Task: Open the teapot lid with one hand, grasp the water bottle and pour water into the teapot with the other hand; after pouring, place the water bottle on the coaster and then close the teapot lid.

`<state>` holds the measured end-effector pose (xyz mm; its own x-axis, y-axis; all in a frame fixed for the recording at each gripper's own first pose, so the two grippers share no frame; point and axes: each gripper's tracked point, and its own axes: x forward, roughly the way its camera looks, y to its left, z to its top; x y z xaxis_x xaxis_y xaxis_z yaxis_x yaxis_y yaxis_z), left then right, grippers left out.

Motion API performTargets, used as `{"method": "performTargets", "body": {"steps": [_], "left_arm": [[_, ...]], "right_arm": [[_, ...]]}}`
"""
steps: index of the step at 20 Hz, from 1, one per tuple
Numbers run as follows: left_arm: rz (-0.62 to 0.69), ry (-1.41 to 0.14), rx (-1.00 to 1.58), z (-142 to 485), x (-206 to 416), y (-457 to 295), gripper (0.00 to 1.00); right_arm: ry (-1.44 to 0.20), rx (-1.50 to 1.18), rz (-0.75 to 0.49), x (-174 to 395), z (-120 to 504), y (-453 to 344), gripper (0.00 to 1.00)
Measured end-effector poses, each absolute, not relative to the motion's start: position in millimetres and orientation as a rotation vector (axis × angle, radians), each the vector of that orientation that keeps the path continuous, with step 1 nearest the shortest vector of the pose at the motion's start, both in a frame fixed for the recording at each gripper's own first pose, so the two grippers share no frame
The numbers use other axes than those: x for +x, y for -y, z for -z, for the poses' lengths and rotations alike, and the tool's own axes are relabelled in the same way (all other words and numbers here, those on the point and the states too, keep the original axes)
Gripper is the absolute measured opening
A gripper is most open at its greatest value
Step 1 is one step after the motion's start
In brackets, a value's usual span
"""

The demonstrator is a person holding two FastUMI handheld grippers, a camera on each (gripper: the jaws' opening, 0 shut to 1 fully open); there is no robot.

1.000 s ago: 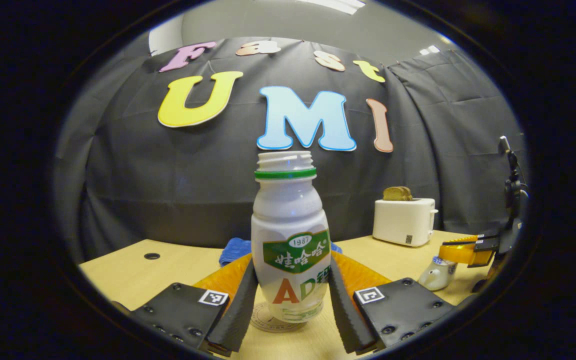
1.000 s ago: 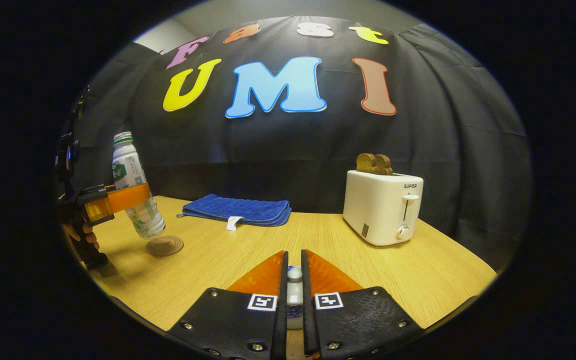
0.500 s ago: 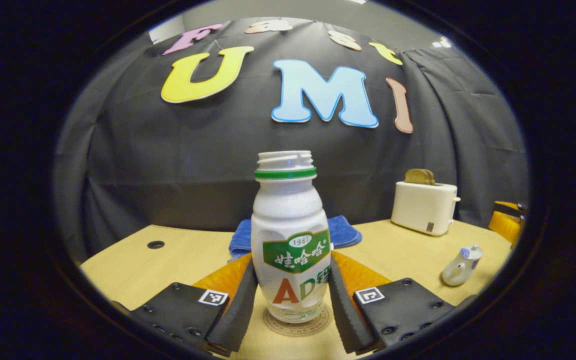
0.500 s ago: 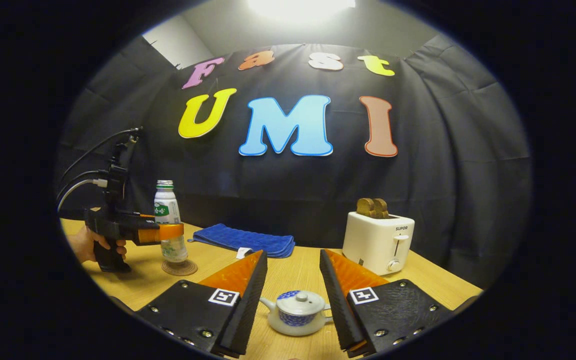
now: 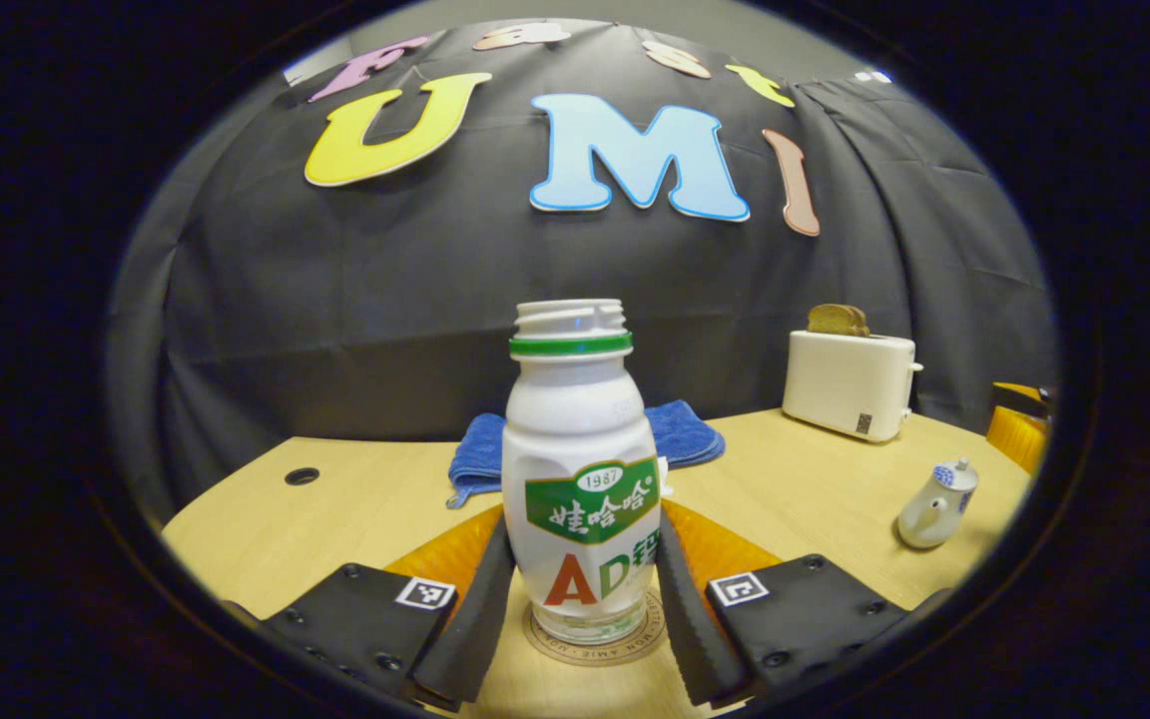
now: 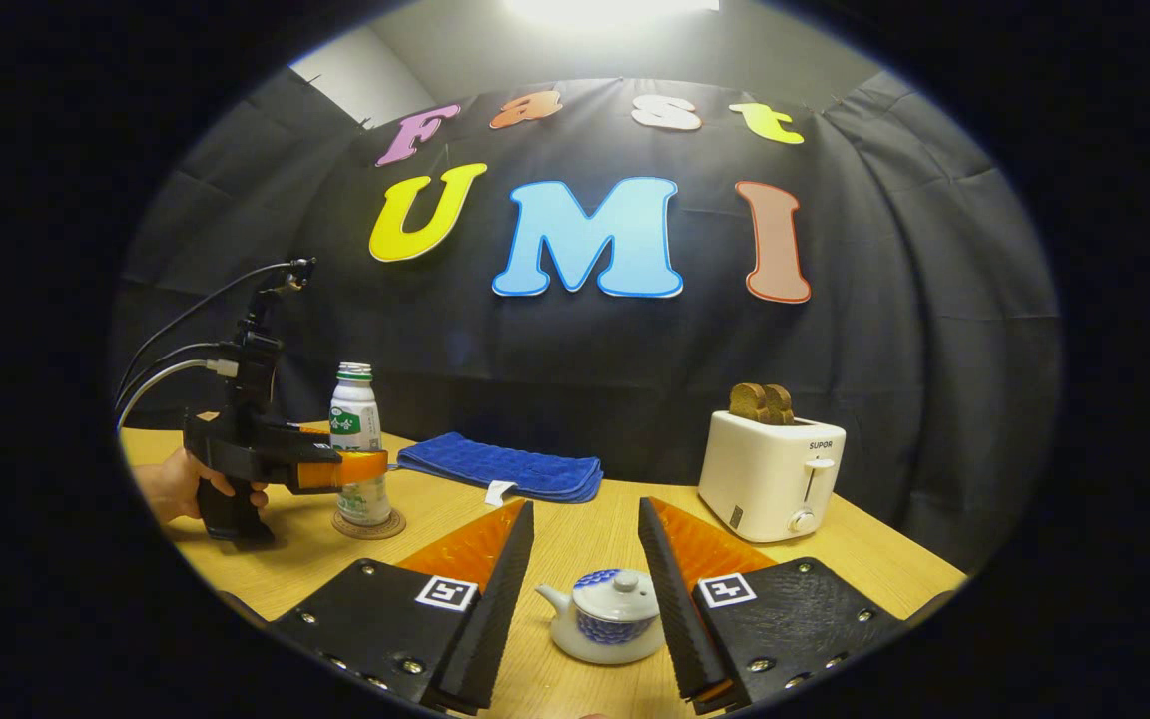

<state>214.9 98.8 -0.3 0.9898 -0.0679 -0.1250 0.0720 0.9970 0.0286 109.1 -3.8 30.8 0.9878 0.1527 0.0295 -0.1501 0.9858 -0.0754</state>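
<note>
In the right gripper view, at the left edge of the frame, a hand (image 6: 171,486) holds the left tool (image 6: 360,468), whose fingers sit on either side of the water bottle (image 6: 356,442). The bottle stands upright on the coaster (image 6: 368,523), its long axis vertical and its cap off. In the left gripper view the same bottle (image 5: 580,469) fills the centre of the frame, its base on the coaster (image 5: 596,645), with the left tool (image 5: 583,599) closed against both of its sides just under the label. The grip looks firm, but whether the pads have begun to ease off cannot be told.

Further right in the right gripper view, the right tool (image 6: 585,599) stands wide open and holds nothing. The teapot (image 6: 607,616) sits on the surface (image 6: 575,534) low in the frame between the two fingers and ahead of them, touching neither. Its lid (image 6: 618,587) is on.

With bottle on coaster and lid seated, the task looks all but done. The remaining move is for the left tool to open and draw straight back from the bottle, away from its upright axis, so as not to tip it.

The water level in either vessel cannot be seen. In the left gripper view the right tool (image 5: 1014,429) is cut off at the right edge.
</note>
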Motion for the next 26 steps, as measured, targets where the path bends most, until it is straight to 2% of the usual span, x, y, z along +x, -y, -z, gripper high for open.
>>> {"method": "performTargets", "body": {"steps": [1, 2, 3, 10, 11, 12, 15, 22, 23, 24, 25, 26], "left_arm": [[0.075, -0.128, 0.037, 2.3, 215.1, -95.8, 0.77], [0.08, -0.136, 0.037, 6.1, 215.1, -92.9, 0.92], [0.078, -0.147, 0.038, 11.3, 215.6, -91.5, 1.0], [0.035, -0.1, 0.012, -0.6, 199.4, -95.7, 1.0], [0.034, -0.088, 0.005, -3.6, 196.5, -95.8, 0.93], [0.034, -0.081, 0.001, -6.2, 194.3, -95.2, 1.0], [0.039, -0.097, -0.002, -2.7, 183.9, -88.6, 1.0], [0.035, -0.001, -0.018, -38.0, 63.7, -71.6, 1.0], [0.043, 0.006, -0.023, -42.4, 52.7, -64.5, 1.0], [0.05, 0.006, -0.034, -40.6, 43.1, -54.8, 1.0], [0.057, 0.003, -0.043, -35.8, 31.4, -43.2, 1.0], [0.041, 0.019, -0.037, -30.9, 16.0, -35.2, 1.0]], "right_arm": [[0.031, -0.071, -0.154, 109.4, -28.7, 3.4, 0.66], [0.029, -0.071, -0.154, 109.4, -28.0, 3.2, 0.66], [0.028, -0.071, -0.157, 109.3, -27.9, 2.6, 0.66], [0.03, -0.056, -0.17, 107.8, -28.9, -1.9, 0.66], [0.033, -0.058, -0.173, 106.6, -29.6, -2.8, 0.66], [0.033, -0.058, -0.18, 105.5, -29.1, -5.8, 0.66], [0.036, -0.066, -0.197, 102.1, -29.5, -13.0, 0.66], [0.052, -0.086, -0.248, 67.5, -37.7, -57.8, 0.65], [0.046, -0.087, -0.249, 59.5, -37.8, -63.5, 0.7], [0.039, -0.079, -0.233, 46.3, -35.2, -67.6, 0.78], [0.029, -0.065, -0.207, 33.5, -29.5, -68.8, 0.78], [0.007, -0.059, -0.159, 20.9, -16.0, -68.7, 0.89]]}}
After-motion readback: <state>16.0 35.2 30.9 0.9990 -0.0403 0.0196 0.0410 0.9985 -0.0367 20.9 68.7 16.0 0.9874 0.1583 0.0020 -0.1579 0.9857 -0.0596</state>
